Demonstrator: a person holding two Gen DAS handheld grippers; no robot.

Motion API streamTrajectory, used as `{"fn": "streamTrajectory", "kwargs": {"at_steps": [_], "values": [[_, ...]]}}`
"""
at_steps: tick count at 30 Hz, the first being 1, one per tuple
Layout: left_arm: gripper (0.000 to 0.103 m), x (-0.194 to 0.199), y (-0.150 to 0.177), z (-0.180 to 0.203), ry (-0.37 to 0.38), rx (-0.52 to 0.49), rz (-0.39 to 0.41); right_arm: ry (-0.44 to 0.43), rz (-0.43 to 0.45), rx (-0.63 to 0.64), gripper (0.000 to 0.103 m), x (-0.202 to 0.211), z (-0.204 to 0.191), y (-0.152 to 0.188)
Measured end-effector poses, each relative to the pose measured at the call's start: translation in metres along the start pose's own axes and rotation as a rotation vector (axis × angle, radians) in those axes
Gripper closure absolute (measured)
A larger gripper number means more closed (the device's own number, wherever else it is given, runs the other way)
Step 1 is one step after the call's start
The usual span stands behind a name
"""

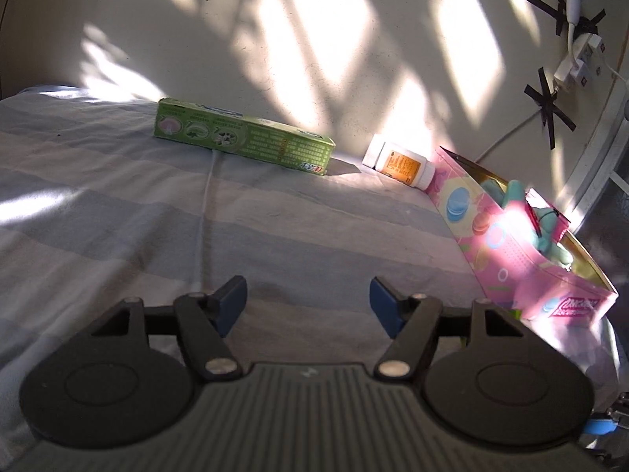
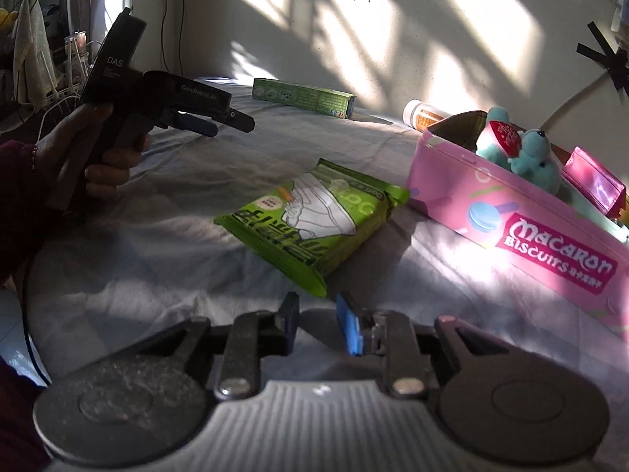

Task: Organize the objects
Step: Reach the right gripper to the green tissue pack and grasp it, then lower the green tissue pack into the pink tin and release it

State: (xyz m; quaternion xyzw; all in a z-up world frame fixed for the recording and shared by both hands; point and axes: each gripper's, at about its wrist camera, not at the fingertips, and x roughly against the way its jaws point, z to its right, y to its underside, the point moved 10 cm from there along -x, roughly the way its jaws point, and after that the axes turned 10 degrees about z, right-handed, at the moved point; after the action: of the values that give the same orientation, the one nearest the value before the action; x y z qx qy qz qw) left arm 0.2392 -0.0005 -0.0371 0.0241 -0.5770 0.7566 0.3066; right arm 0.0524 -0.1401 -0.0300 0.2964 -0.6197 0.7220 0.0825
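A long green toothpaste box [image 1: 243, 135] lies on the striped cloth [image 1: 118, 216] by the wall; it also shows in the right wrist view [image 2: 304, 97]. A white bottle with an orange label [image 1: 401, 161] lies next to it. A pink Macaron Biscuits box [image 2: 511, 216] stands open at the right, with a teal plush toy [image 2: 526, 151] and a pink packet [image 2: 593, 181] inside. A green snack bag [image 2: 314, 216] lies flat just ahead of my right gripper [image 2: 317, 322], whose jaws stand a little apart and empty. My left gripper [image 1: 308, 303] is open, empty, above the cloth.
The pale wall [image 1: 314, 39] stands right behind the objects. White plugs and cables [image 1: 570, 51] hang on it with black tape at the right. In the right wrist view, the hand holding the left gripper [image 2: 129, 106] is at the left, with clutter behind it.
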Motion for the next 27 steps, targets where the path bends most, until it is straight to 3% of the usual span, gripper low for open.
{"fn": "streamTrajectory", "kwargs": {"at_steps": [3,4,5,7,9,11,15,18,21,27], "values": [[0.033,0.008,0.012,0.047,0.116,-0.022,-0.047,0.015,0.039,-0.085,0.063,0.011,0.019,-0.002],[0.033,0.011,0.018,0.062,0.146,-0.027,-0.071,0.007,0.049,-0.116,0.057,0.010,0.024,-0.005],[0.032,0.012,0.023,0.072,0.154,-0.031,-0.094,-0.007,0.053,-0.143,0.053,0.008,0.027,-0.008],[0.032,0.010,0.032,0.085,0.149,-0.049,-0.139,-0.047,0.059,-0.172,0.031,0.000,0.027,-0.012],[0.032,0.005,0.040,0.092,0.130,-0.059,-0.175,-0.068,0.056,-0.169,0.019,-0.012,0.023,-0.015],[0.032,0.001,0.051,0.096,0.127,-0.055,-0.223,-0.099,0.053,-0.143,0.019,-0.026,0.018,-0.018],[0.033,-0.001,0.058,0.106,0.119,-0.102,-0.209,-0.156,0.041,-0.094,0.023,-0.049,0.004,-0.021],[0.051,0.001,0.060,0.115,0.182,-0.058,-0.233,-0.172,0.051,-0.095,0.033,-0.056,-0.003,-0.022],[0.052,0.008,0.053,0.122,0.156,-0.081,-0.208,-0.158,0.094,-0.106,0.039,-0.050,-0.001,-0.027],[0.052,0.036,0.012,0.158,0.222,-0.121,-0.075,-0.137,0.273,-0.122,0.039,-0.004,0.015,-0.058]]}}
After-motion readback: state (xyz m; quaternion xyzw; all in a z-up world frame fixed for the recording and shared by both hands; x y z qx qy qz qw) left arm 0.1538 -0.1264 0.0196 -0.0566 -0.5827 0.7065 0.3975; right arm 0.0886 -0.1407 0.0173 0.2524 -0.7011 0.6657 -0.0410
